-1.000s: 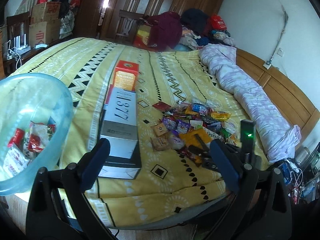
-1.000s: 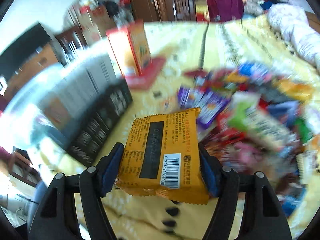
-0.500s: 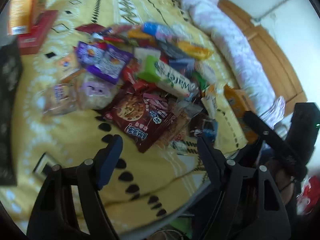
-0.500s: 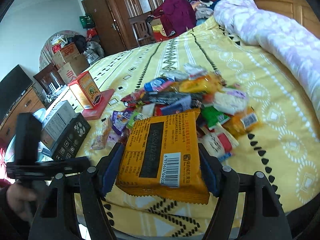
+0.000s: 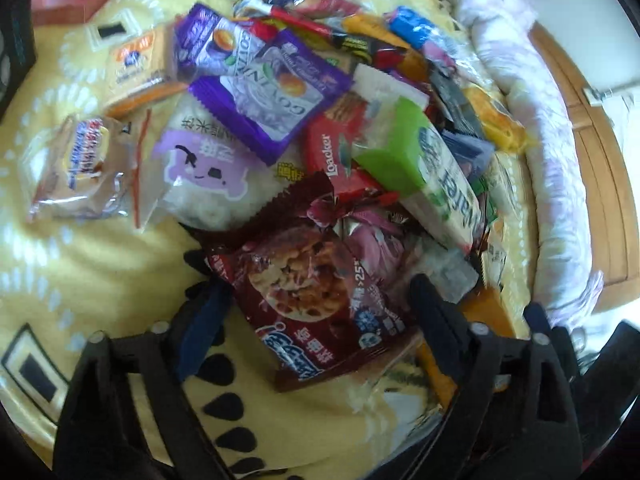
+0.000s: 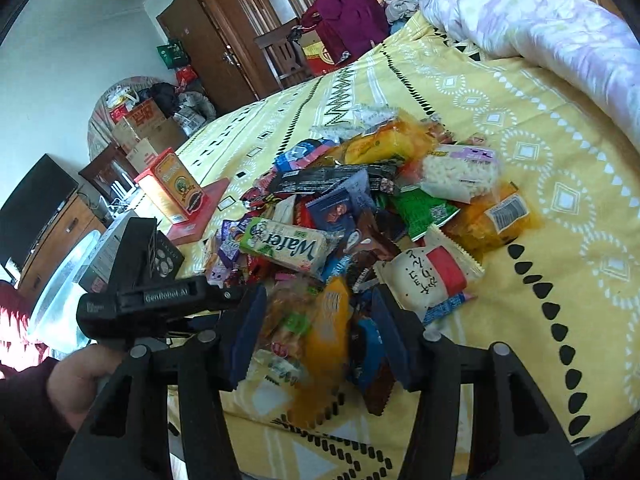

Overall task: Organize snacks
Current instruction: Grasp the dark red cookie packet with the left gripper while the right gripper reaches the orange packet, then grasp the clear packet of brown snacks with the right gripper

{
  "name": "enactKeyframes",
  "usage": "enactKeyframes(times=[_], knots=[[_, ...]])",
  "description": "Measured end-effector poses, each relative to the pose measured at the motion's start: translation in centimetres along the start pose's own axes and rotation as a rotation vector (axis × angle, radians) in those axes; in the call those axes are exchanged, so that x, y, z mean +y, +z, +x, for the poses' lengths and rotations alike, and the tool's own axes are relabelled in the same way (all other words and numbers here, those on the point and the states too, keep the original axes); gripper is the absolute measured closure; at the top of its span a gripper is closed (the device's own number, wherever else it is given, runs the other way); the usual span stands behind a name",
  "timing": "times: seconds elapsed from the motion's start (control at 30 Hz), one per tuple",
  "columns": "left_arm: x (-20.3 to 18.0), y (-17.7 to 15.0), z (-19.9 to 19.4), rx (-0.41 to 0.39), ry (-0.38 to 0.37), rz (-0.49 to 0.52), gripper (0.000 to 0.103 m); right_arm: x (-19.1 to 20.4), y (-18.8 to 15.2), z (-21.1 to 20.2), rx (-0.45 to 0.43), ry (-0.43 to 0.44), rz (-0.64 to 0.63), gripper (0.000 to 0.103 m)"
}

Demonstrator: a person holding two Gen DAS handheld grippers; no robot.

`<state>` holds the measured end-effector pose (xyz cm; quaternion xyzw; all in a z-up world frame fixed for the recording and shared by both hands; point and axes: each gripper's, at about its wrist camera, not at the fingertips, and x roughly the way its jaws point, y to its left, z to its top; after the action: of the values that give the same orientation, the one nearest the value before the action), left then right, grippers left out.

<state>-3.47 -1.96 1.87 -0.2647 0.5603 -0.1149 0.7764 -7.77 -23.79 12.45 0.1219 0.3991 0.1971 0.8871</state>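
Left wrist view: the left gripper (image 5: 316, 312), fingers spread, straddles a maroon cookie packet (image 5: 316, 300) at the near edge of the bedspread (image 5: 80, 272); whether the pads touch it I cannot tell. The snack pile (image 5: 340, 120) looks mostly unsorted

Right wrist view: the right gripper (image 6: 320, 332), jaws just closing, brackets a blurred orange packet (image 6: 320, 332); contact is unclear. A wardrobe (image 6: 240, 32) and boxes (image 6: 140, 128) stand beyond the bed

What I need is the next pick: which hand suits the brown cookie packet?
Left: left fingers, just closing, straddle the brown cookie packet; the right fingers, just closing, have an orange packet between them.
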Motion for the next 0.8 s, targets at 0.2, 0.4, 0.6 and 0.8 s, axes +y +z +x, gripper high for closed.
enactKeyframes(times=[0.2,0.4,0.6,0.8], knots=[[1.1,-2.1,-2.9,-0.064,0.001,0.063,0.054,0.0,-0.4,0.5,0.023,-0.031,-0.041,0.037],[1.4,-3.3,-6.7,-0.16,0.092,0.186,0.054,-0.4,-1.2,-0.7,0.034,-0.048,-0.032,0.03],[1.0,-2.6,-7.9,-0.2,0.123,0.219,0.054,3.9,-1.4,2.1,0.092,0.092,-0.072,0.029],[1.5,-2.5,-8.4,-0.194,0.118,0.215,0.054,5.3,-0.9,8.2,0.17,0.013,-0.075,0.031]])
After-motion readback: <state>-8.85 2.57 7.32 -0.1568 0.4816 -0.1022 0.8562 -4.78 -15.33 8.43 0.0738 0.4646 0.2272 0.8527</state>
